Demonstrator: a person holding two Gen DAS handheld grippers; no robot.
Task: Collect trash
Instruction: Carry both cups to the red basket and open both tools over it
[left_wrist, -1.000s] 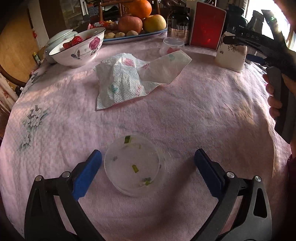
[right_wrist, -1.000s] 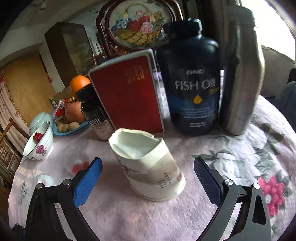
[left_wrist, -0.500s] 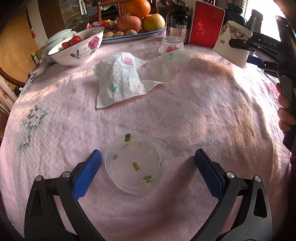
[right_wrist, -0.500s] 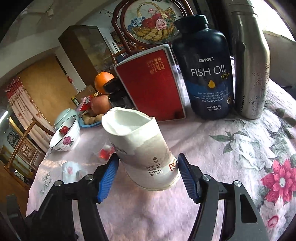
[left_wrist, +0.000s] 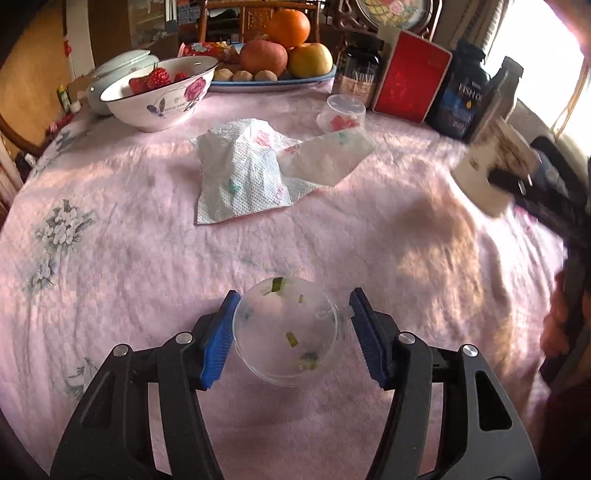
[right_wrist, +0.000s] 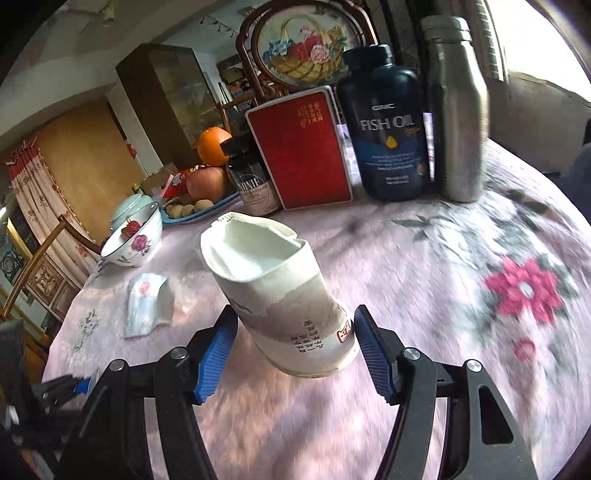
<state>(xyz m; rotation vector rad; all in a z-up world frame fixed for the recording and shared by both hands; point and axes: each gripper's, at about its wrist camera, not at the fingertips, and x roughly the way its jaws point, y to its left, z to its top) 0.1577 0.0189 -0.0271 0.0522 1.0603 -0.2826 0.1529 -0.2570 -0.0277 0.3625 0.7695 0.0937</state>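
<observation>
A shallow clear plastic cup with green scraps inside sits on the pink tablecloth. My left gripper is over it with its jaws closing, and the blue pads touch its rim on both sides. My right gripper is shut on a crumpled white paper cup, which it holds tilted above the cloth. In the left wrist view that paper cup hangs at the right edge. A crumpled printed napkin lies mid-table. A small clear cup with a red scrap stands behind it.
Along the far edge stand a flowered bowl of strawberries, a fruit plate, a dark jar, a red box, a fish oil bottle and a steel flask. A person's hand is at the right.
The left jaws have narrowed from wide open onto the clear cup. The right gripper closed on the paper cup, lifted it and carried it away from the bottles toward the table's middle.
</observation>
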